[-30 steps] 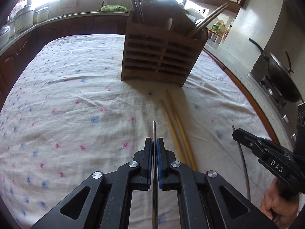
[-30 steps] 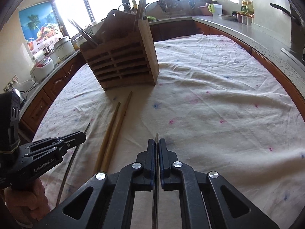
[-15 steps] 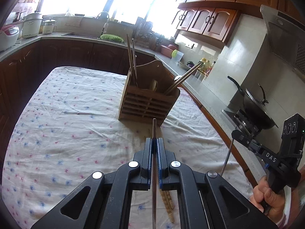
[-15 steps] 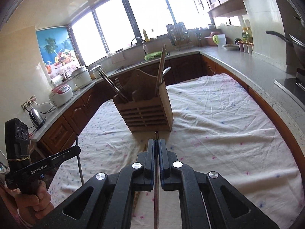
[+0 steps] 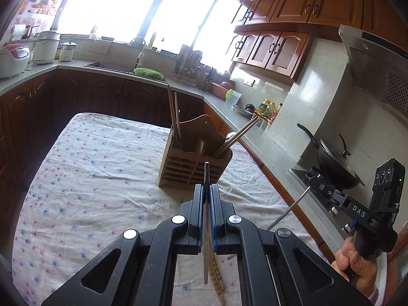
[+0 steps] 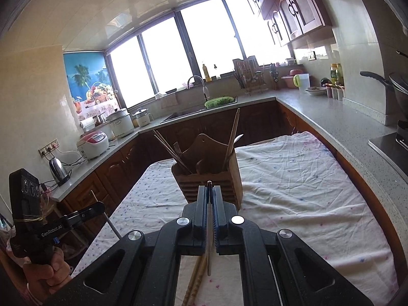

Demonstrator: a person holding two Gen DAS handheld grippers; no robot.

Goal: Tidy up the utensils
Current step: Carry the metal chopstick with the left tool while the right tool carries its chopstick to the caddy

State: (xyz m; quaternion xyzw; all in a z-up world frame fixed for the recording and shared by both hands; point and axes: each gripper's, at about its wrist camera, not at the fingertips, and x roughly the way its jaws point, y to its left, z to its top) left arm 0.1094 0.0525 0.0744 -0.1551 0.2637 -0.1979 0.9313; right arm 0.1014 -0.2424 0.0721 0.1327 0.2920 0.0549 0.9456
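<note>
A wooden utensil holder (image 5: 195, 162) (image 6: 210, 181) stands mid-table with chopsticks, a fork and a spoon in it. My left gripper (image 5: 207, 187) is shut on a metal chopstick (image 5: 206, 216), held high above the table short of the holder. My right gripper (image 6: 209, 188) is shut on a second metal chopstick (image 6: 209, 234), also raised. Each gripper shows in the other's view, right gripper (image 5: 312, 178), left gripper (image 6: 100, 205). Two wooden chopsticks (image 5: 216, 272) (image 6: 196, 278) lie on the cloth below the grippers.
The table wears a white floral cloth (image 5: 89, 191). A counter (image 6: 344, 125) runs along the right with a wok (image 5: 334, 163) on a stove. Rice cookers (image 6: 95, 144) and a kettle (image 6: 58, 170) stand on the left counter.
Both grippers have lifted their metal chopsticks off the cloth and risen well above the table, tilting up. The wooden chopsticks stay on the cloth.
</note>
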